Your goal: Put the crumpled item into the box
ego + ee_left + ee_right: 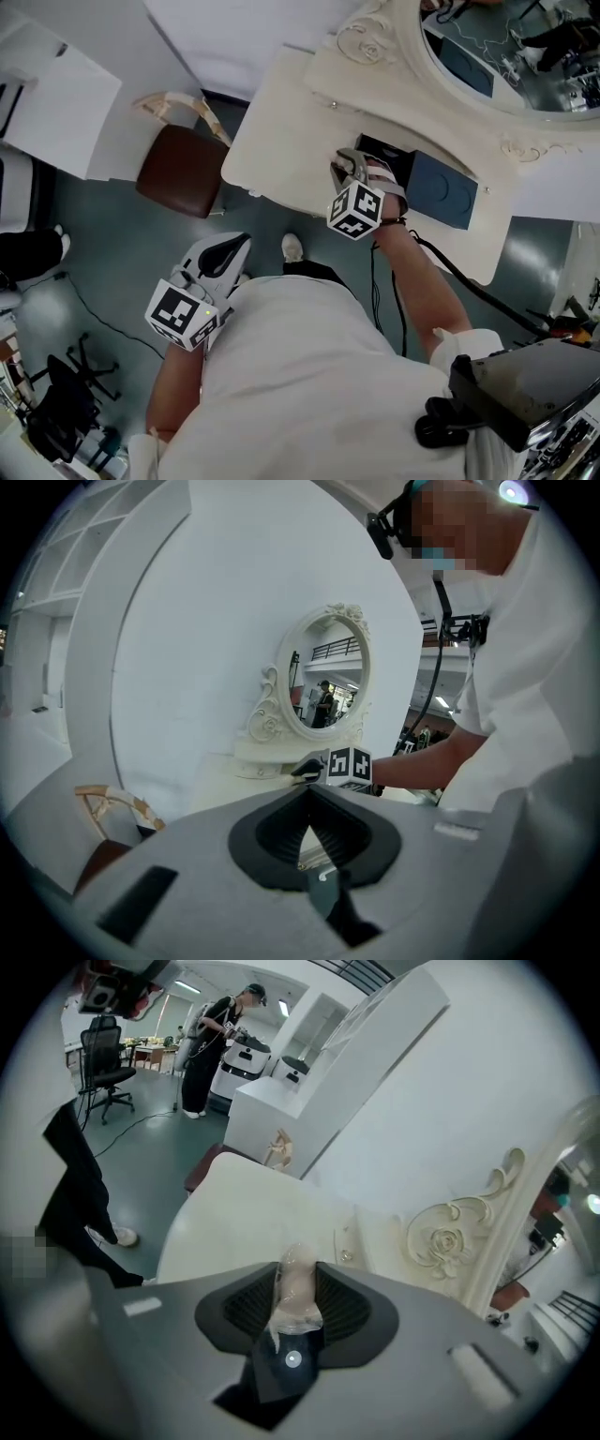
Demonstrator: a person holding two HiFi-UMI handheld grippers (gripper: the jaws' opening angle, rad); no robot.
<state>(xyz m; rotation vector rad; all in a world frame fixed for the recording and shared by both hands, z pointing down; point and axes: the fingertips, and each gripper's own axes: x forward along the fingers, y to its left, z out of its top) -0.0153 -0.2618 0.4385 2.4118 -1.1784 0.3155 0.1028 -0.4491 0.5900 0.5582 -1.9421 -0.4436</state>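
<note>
I'm seeing even, bright overhead light washing out the white wall (187, 621), while both gripper views are bending and darkening toward their round edges.

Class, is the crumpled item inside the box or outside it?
Outside: the crumpled item is pinched between the right gripper's jaws, above the cream tabletop.

Cream vanity (281, 122) w/ mirror (506, 70), brown stool (183, 171)

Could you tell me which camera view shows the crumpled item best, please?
The right gripper view: the crumpled item, translucent, sits centred, pinched between the jaws of the right gripper. In the head view it is lost behind that gripper; in the left gripper view it is too small to make out.
</note>
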